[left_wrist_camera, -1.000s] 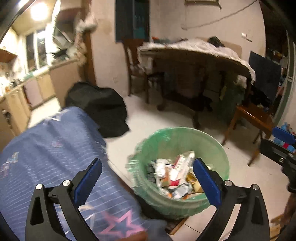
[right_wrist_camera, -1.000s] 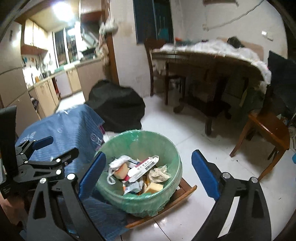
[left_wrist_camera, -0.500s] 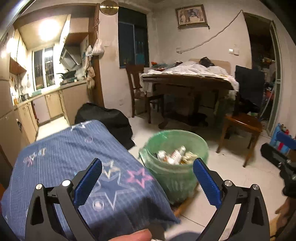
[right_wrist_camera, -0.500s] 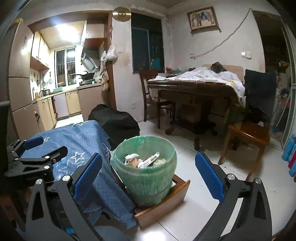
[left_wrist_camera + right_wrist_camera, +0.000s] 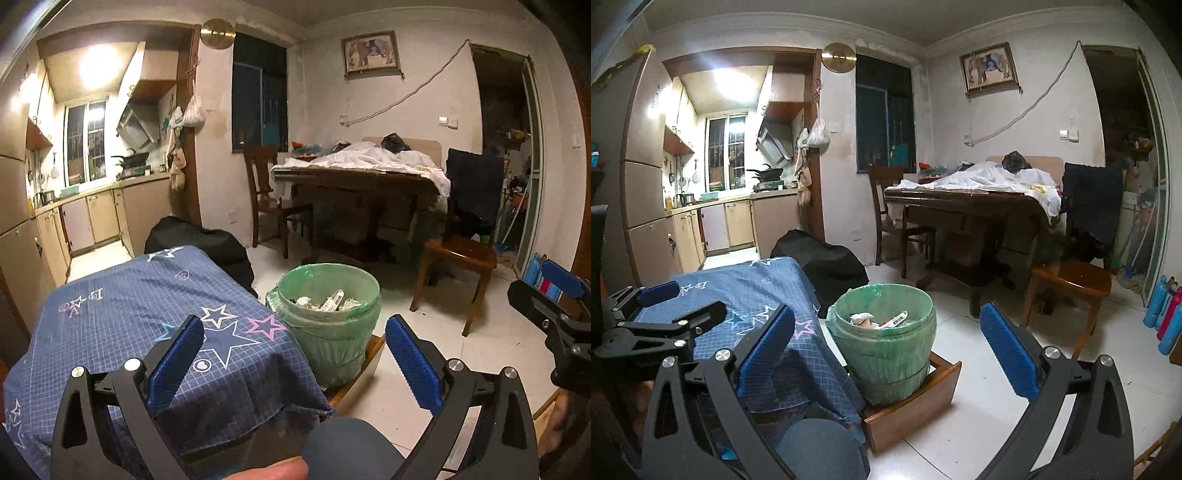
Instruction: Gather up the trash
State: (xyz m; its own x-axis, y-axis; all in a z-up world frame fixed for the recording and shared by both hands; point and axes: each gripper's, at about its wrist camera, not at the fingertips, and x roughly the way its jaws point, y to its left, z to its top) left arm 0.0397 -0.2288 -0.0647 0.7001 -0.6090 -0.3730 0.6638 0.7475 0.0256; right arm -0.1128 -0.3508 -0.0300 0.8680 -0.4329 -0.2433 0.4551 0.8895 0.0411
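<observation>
A bin lined with a green bag (image 5: 328, 328) stands on the floor beside a low table under a blue star-patterned cloth (image 5: 147, 314). It holds wrappers and other trash (image 5: 327, 301). It also shows in the right wrist view (image 5: 886, 350), resting on a wooden tray (image 5: 912, 402). My left gripper (image 5: 295, 362) is open and empty, held back from the bin. My right gripper (image 5: 886, 350) is open and empty too. The left gripper shows at the left of the right wrist view (image 5: 661, 325); the right gripper shows at the right edge of the left wrist view (image 5: 554, 306).
A black bag (image 5: 827, 266) lies behind the blue table. A wooden dining table (image 5: 967, 206) with white cloth stands at the back, chairs around it (image 5: 1067, 284). Kitchen cabinets (image 5: 701, 229) are at the left. Bottles (image 5: 1163, 314) stand at the right wall.
Both grippers have pulled up and back from just over the bin, so it now looks smaller and farther. Both stay open and empty.
</observation>
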